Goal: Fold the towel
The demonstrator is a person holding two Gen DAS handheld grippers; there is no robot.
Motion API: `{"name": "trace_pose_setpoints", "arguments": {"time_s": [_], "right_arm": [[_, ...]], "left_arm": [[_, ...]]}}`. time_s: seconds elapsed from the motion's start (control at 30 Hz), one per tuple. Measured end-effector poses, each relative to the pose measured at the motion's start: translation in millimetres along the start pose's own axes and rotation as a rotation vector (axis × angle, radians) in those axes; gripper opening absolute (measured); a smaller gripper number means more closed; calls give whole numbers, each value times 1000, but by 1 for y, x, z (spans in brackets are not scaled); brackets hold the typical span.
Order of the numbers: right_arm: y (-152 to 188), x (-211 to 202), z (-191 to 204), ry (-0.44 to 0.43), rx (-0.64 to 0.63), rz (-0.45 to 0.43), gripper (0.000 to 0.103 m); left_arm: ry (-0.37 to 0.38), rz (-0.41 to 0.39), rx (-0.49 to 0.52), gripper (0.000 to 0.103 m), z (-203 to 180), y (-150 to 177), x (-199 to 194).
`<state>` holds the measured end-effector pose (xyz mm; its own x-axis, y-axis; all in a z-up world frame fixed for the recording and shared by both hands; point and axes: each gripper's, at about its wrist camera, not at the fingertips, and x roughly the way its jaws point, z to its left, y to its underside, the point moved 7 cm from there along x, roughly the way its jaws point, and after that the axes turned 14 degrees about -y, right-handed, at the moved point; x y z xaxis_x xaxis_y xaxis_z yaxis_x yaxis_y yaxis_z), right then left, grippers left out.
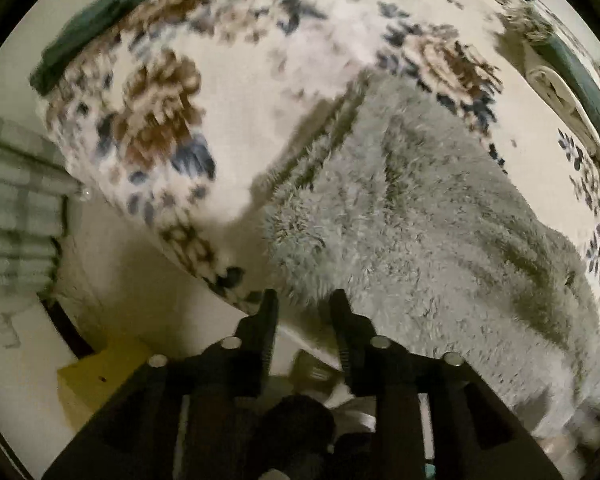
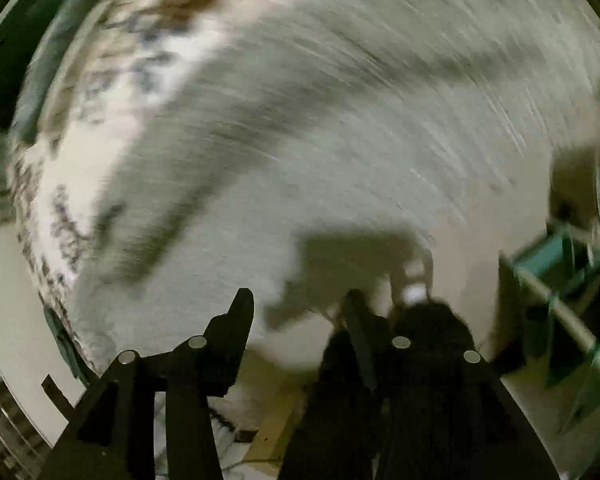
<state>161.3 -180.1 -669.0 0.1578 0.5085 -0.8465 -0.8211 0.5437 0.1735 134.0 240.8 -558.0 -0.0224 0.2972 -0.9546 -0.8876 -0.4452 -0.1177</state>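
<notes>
Looking down past your left gripper (image 1: pixel 304 300), you had a fluffy grey towel (image 1: pixel 420 220) spread on a white blanket with brown and blue flowers (image 1: pixel 160 120). The blanket covered a bed or a table; you could not tell which. The towel lay to the right of the gripper tips and ran up and away from them, with its long side slanting from the lower right up toward the middle of the view. Darker grey stripes ran along it the same way. Its near corner sat just above the tips, at the blanket's edge.

Your left gripper's jaws stood a little apart, with nothing between them. A dark green cloth (image 1: pixel 88 36) lay on the blanket at the far left. A yellow box (image 1: pixel 100 380) sat on the floor below the edge, and a checked fabric (image 1: pixel 16 200) hung at the left.

Your right gripper (image 2: pixel 296 300) showed a very blurry view. The towel (image 2: pixel 340 140) filled most of it. Those jaws stood about half open and held nothing. A teal frame with a pale bar (image 2: pixel 560 280) stood at the right, beside the towel.
</notes>
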Motion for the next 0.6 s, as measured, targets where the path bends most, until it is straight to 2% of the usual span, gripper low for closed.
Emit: {"name": "trace_pose_setpoints", "arguments": {"time_s": [0.07, 0.13, 0.2, 0.3, 0.37, 0.4, 0.43, 0.47, 0.53, 0.6], "right_arm": [[-23, 10, 42, -13, -124, -14, 51], [-49, 32, 95, 88, -361, -17, 52], [-62, 67, 149, 217, -653, 5, 52], [-58, 126, 195, 377, -1009, 127, 52], [-47, 159, 207, 436, -1160, 234, 52], [-50, 170, 209, 517, -1221, 232, 50], [-61, 169, 214, 541, -1220, 192, 48], [-76, 165, 222, 518, -1167, 145, 47], [-121, 146, 233, 376, -904, 65, 47], [-149, 133, 225, 278, -701, 51, 47]], "left_arm": [[-14, -43, 21, 46, -6, -3, -13], [-25, -80, 39, 73, -14, -11, -21], [-29, -118, 62, 73, -26, -17, -28], [-8, -120, 72, 73, -39, -19, -29], [-3, -126, 77, 73, -48, -19, -29], [-1, -118, 86, 73, -55, -19, -26], [5, -103, 95, 73, -61, -18, -24], [12, -91, 101, 73, -66, -19, -19], [21, -79, 131, 73, -79, -18, -14], [42, -76, 153, 73, -91, -17, -14]]}}
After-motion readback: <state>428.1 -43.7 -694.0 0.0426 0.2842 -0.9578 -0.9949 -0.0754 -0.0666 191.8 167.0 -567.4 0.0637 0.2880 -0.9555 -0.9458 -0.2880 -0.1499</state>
